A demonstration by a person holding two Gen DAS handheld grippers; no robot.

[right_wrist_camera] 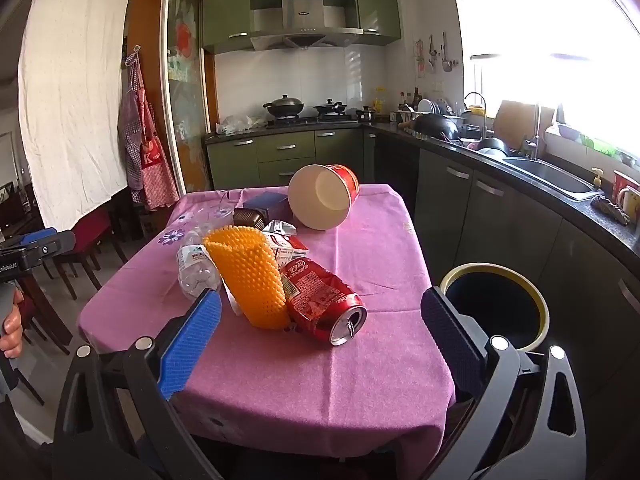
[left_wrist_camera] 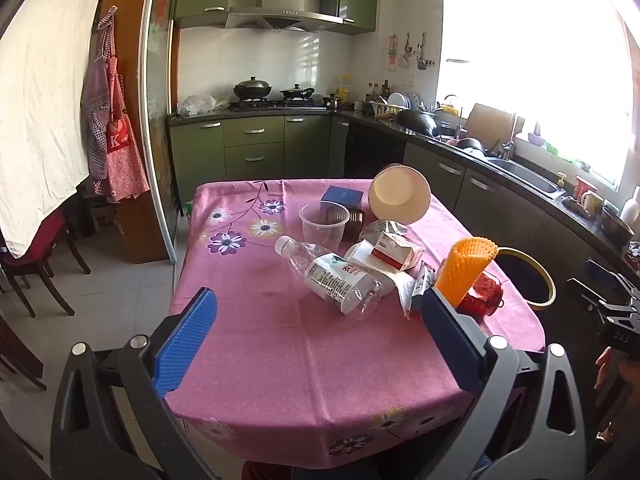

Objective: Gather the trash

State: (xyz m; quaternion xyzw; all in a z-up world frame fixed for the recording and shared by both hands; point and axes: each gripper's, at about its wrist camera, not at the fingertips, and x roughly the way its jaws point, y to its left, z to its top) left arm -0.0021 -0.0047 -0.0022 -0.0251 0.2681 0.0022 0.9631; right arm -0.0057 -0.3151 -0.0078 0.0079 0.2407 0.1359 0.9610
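Left gripper (left_wrist_camera: 318, 344) spread wide, empty; bottle (left_wrist_camera: 332, 276) lies mid-frame just above it. Right gripper (right_wrist_camera: 322, 338) also spread, empty; can (right_wrist_camera: 322, 302) lies between its fingers' line, bin (right_wrist_camera: 494, 304) at right.

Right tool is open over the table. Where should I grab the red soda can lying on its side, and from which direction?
Take the red soda can across the middle of its dented body, coming from above and the near side with the right tool. It lies on its side, opened top facing the camera, so the fingers can straddle its width. The orange spiky roll sits against its left, so that side is tight.
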